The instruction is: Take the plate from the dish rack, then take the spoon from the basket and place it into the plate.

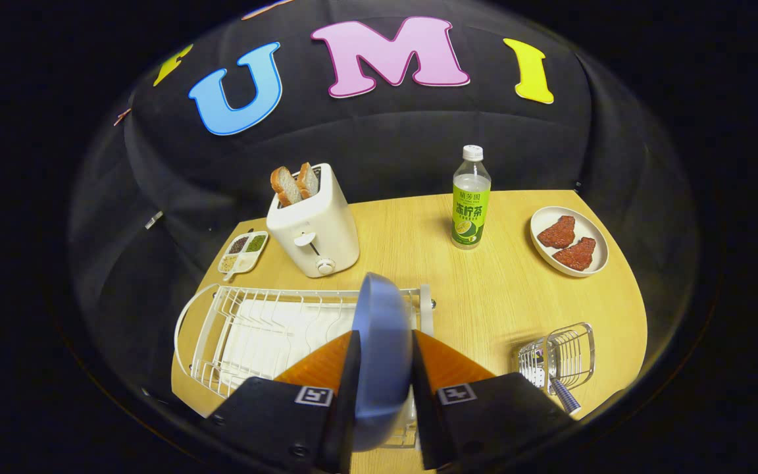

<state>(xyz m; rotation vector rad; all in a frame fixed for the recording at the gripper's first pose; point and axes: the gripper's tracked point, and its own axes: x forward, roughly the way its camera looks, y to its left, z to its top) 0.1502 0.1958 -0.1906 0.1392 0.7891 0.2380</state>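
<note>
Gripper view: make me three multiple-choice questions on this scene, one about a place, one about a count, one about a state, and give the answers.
1. Where is the blue plate?
A. between the gripper fingers, over the dish rack
B. beside the bottle
C. under the toaster

2. How many bread slices stand in the toaster?
A. one
B. two
C. four

3. How are the fingers?
A. wide open, empty
B. shut on the plate
C. shut on the spoon

Answers: 1 A, it stands on edge between them above the rack; 2 B, two slices stick up; 3 B, both fingers press its faces.

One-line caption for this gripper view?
Gripper shut on blue plate over the dish rack; spoon waits in the basket.
</note>
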